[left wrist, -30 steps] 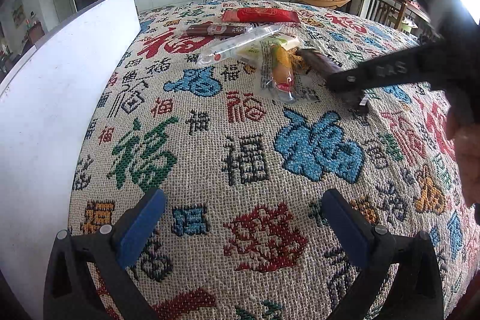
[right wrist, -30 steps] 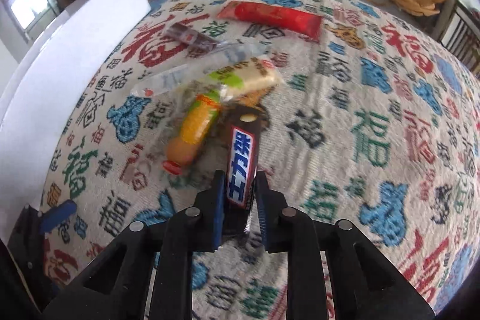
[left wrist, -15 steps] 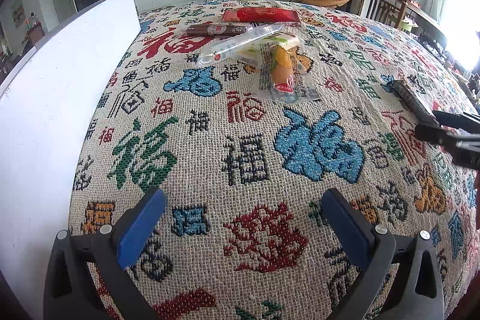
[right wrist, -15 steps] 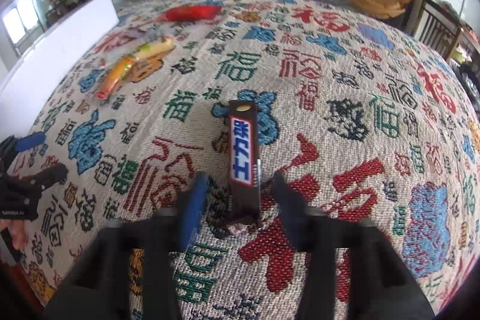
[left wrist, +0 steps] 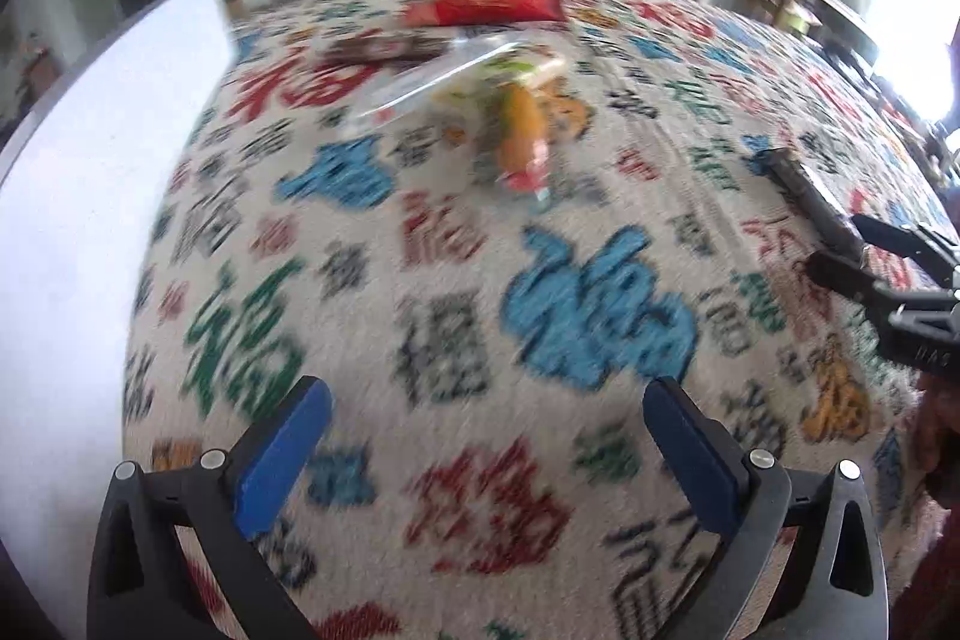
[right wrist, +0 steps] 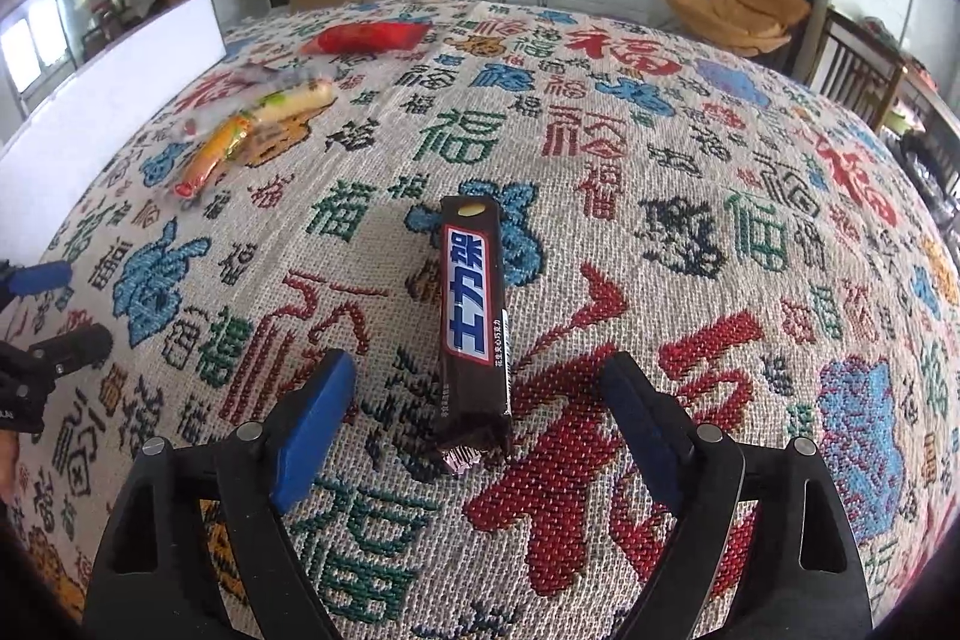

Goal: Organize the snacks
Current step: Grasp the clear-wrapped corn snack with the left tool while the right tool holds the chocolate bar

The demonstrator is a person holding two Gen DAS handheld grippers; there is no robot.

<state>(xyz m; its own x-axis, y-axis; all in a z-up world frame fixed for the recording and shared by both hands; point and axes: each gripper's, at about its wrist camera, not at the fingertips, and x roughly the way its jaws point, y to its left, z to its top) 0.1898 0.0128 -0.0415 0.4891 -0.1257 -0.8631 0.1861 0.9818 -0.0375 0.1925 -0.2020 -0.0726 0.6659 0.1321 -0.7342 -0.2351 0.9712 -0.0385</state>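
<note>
A dark brown chocolate bar (right wrist: pixel 473 307) lies flat on the patterned cloth, its near end between the fingers of my open right gripper (right wrist: pixel 477 415), which does not touch it. The bar (left wrist: pixel 807 199) also shows at the right of the blurred left wrist view, just ahead of the right gripper (left wrist: pixel 840 247). My left gripper (left wrist: pixel 486 436) is open and empty above the cloth. A pile of snacks lies far off: an orange sausage pack (left wrist: pixel 522 130), a clear wrapped stick (left wrist: pixel 432 79), a dark bar (left wrist: pixel 390 46) and a red packet (left wrist: pixel 486 7).
A white board (left wrist: pixel 90 196) stands along the left edge of the table. The woven cloth (right wrist: pixel 690 232) covers the whole table. The left gripper (right wrist: pixel 36 322) shows at the left edge of the right wrist view. Chairs and a TV cabinet stand beyond the table.
My right gripper carried the chocolate bar away from the pile, set it on the cloth and opened fully. My left gripper is moving toward the pile, blurring its view.
</note>
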